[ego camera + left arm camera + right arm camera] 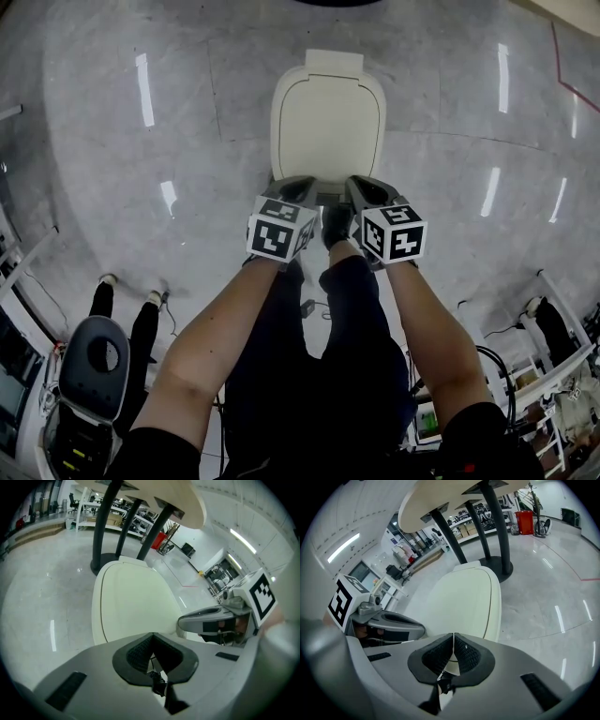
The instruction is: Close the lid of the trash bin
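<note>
The cream trash bin (328, 122) stands on the grey floor in front of me, and its lid (136, 602) lies flat down on the body. My left gripper (298, 184) and right gripper (362, 184) hover side by side over the bin's near edge. Both are shut with nothing between the pads. In the left gripper view my left gripper (152, 637) points along the lid (464, 602), with the right gripper (206, 620) beside it. In the right gripper view my right gripper (453, 637) has the left gripper (391, 623) at its left.
My black shoe (336, 225) is at the bin's near foot, just under the grippers. A table on black legs (105, 531) with a round base (501, 569) stands just behind the bin. A grey machine (94, 361) is at lower left, racks (553, 347) at lower right.
</note>
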`<state>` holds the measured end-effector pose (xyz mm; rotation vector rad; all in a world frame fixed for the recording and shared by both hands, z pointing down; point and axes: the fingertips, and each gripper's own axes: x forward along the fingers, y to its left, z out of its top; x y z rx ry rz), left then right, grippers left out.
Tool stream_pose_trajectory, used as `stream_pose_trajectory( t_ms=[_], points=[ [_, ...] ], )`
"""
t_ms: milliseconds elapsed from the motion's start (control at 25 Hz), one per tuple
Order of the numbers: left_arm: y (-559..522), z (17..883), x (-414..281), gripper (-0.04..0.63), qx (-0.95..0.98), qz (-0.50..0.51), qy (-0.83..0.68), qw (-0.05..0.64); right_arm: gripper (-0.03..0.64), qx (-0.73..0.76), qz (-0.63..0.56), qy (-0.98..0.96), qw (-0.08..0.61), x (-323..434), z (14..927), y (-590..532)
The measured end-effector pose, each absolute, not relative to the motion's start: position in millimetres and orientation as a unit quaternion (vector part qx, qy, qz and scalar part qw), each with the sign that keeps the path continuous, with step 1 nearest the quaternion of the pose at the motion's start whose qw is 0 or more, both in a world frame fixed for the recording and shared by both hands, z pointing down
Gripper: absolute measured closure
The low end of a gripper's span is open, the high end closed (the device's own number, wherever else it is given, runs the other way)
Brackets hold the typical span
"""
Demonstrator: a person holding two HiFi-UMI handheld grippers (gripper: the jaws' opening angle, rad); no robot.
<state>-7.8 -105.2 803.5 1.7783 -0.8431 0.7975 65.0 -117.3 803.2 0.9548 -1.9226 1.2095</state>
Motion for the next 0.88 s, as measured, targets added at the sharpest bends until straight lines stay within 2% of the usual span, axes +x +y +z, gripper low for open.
stream_pose_trajectory(
  t_ms=[200, 400, 520, 760, 880],
  points=[
    [-110, 771, -11, 0.595, 0.736, 0.307, -0.347, 0.494, 0.606, 0.357, 0.452, -0.758, 0.306, 64, 754, -136],
    [-145, 676, -24, 0.595, 0.752, 0.246, -0.386, 0.475, 0.606, 0.350, 0.401, -0.794, 0.294, 52, 660, -170],
    [-174, 603, -30, 0.595, 0.774, 0.214, -0.403, 0.438, 0.606, 0.348, 0.369, -0.816, 0.275, 46, 592, -192],
    [-262, 440, -43, 0.595, 0.828, 0.119, -0.437, 0.330, 0.606, 0.381, 0.293, -0.858, 0.184, 49, 443, -270],
    [-261, 355, -57, 0.595, 0.829, 0.065, -0.461, 0.311, 0.606, 0.395, 0.265, -0.867, 0.151, 58, 368, -269]
  ],
)
